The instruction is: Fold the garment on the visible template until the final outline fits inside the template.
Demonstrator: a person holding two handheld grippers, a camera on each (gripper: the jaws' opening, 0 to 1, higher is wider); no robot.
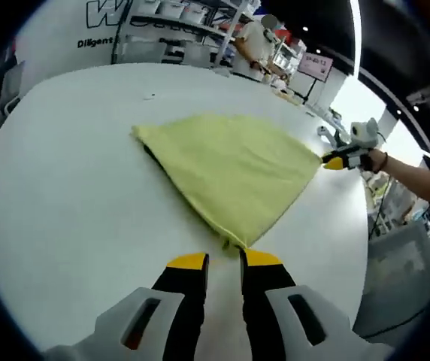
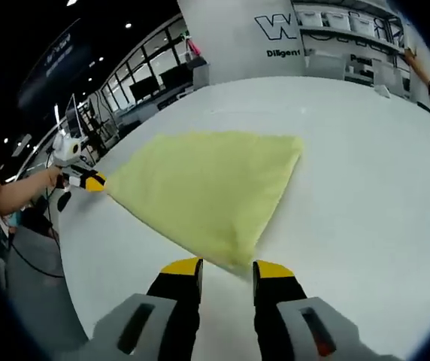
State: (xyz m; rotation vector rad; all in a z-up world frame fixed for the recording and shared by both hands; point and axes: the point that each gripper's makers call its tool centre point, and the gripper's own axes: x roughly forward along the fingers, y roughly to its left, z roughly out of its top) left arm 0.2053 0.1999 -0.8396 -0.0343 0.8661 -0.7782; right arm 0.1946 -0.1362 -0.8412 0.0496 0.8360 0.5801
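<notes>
A pale yellow garment (image 1: 234, 169) lies folded flat on the white table (image 1: 65, 195), roughly four-cornered. My left gripper (image 1: 224, 260) stands just short of its near corner, jaws a little apart, nothing between them. In the left gripper view the right gripper (image 1: 337, 161) touches the cloth's far right corner. In the right gripper view the garment (image 2: 207, 188) spreads ahead, its near corner just before my right gripper (image 2: 228, 268), whose jaws stand apart. The left gripper (image 2: 93, 180) sits at the cloth's left corner. A thin dark line runs under the cloth's left edge.
The table's edge curves close behind the right gripper (image 1: 365, 226), with floor and equipment beyond. A person (image 1: 256, 41) stands by shelves at the far side. A white pillar with lettering (image 2: 275, 37) rises behind the table. A bare forearm (image 2: 12, 192) holds the left gripper.
</notes>
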